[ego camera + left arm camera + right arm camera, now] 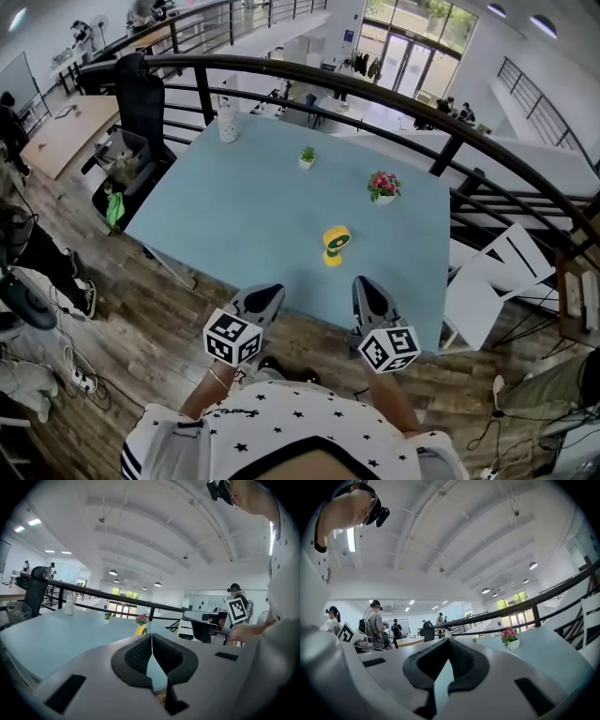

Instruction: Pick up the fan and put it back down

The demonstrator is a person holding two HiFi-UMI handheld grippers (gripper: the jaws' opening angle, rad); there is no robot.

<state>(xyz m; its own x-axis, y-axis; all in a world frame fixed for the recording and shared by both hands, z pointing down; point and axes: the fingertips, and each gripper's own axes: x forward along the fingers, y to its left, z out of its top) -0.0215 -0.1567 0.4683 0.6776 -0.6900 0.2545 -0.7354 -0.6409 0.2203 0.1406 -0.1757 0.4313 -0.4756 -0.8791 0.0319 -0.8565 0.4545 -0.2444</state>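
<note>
Approach step: the yellow fan (pixel 336 244) stands untouched on the bench (pixel 225 202), just ahead of the left claw (pixel 265 298) and right claw (pixel 367 291), both clenched on nothing, so one must open and reach forward next.

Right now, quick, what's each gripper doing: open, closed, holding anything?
Left gripper: closed, jaws together, holding nothing.
Right gripper: closed, jaws together, holding nothing.

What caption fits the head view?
Shut, empty left tongs and right tongs hover short of the yellow fan on the table.
</note>
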